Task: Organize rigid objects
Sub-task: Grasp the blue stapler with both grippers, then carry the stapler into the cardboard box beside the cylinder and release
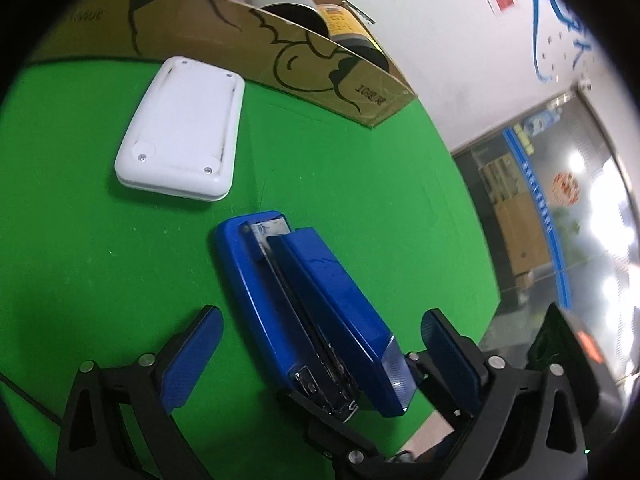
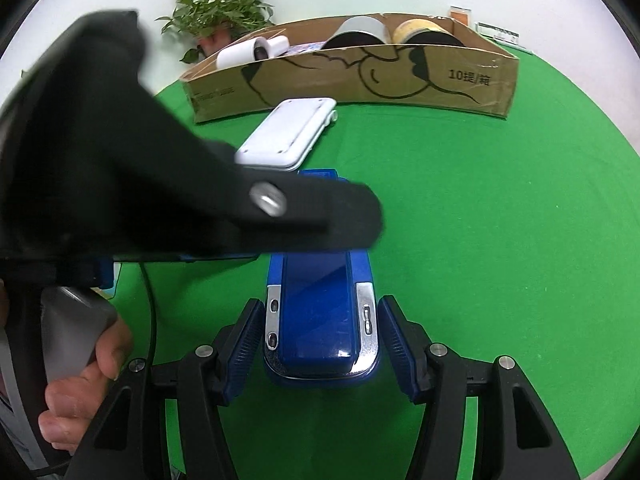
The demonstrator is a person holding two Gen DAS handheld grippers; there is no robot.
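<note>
blue stapler point(image 2: 320, 312) is lying flat on the green desk point(image 2: 480, 240), long axis running away from the right wrist camera toward the cardboard box point(image 2: 360, 80). hinge end is sitting nearest the right gripper point(image 2: 320, 336); the stapling nose is pointing at the white device point(image 2: 288, 136) just beyond it.

right gripper is straddling the hinge end, pads point(image 2: 248, 336) sitting just beside both metal side plates (contact looks likely, but a thin gap is showing, so not calling it clamped).

left gripper point(image 1: 316, 344) is standing wide apart, stapler point(image 1: 312, 312) lying between its fingers, closer to the right-hand pad point(image 1: 452, 356) and clear of the other. in the left wrist view the stapler is running diagonally, nose toward the upper left.

white device point(image 1: 180, 132) is lying flat near the box wall point(image 1: 240, 48). a hand point(image 2: 88, 384) is gripping the left gripper's handle. rolls are sitting inside the box.
</note>
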